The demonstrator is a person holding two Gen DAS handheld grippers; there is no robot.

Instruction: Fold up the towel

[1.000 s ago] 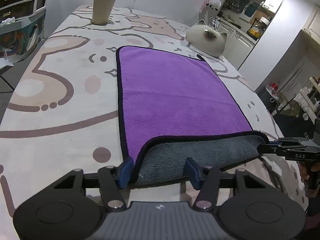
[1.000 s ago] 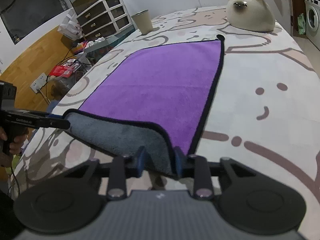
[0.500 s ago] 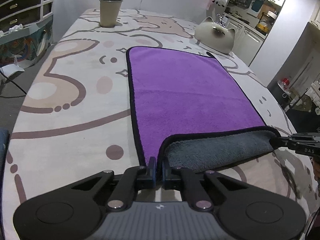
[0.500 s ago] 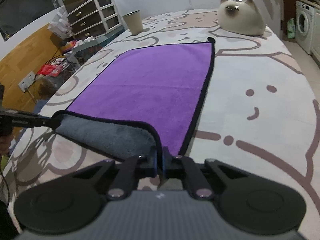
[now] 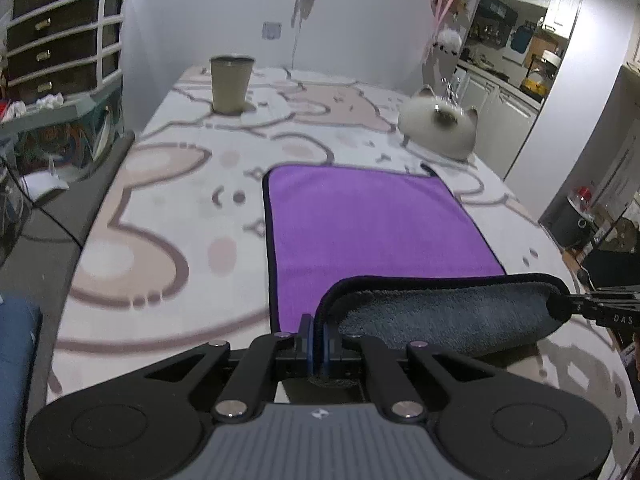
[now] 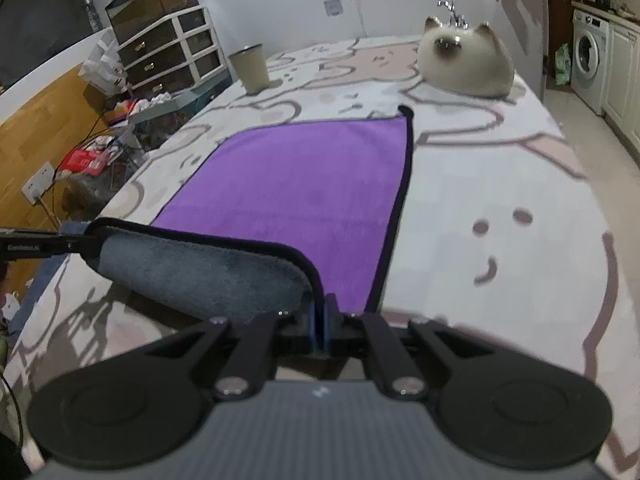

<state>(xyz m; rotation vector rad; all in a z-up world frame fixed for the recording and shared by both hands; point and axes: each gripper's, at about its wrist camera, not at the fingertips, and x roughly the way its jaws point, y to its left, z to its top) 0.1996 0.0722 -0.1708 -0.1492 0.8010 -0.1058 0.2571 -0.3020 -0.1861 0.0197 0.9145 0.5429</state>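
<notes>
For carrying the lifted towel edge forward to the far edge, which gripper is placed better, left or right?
Neither alone: the left gripper and the right gripper each pinch one near corner of the towel, so both should probably move together.

**Background stuff around the worktop**

The worktop (image 5: 168, 240) had that cartoon print all over it, pinkish-brown outlines and little dot faces. A beige cup (image 5: 231, 85) stood upright at the far end, left side, well apart from a cream cat-shaped ornament (image 5: 438, 128) sitting over on the far right with some shiny metal bit on top. Off the left edge was a white drawer unit (image 6: 172, 56) with dark drawers and a glass tank (image 6: 154, 0) on top, plus a messy pile of clutter and cables below. A washing machine (image 6: 590, 56) sat in the doorway on the right. Wall socket (image 6: 38, 188) on the wood panel too.
</notes>
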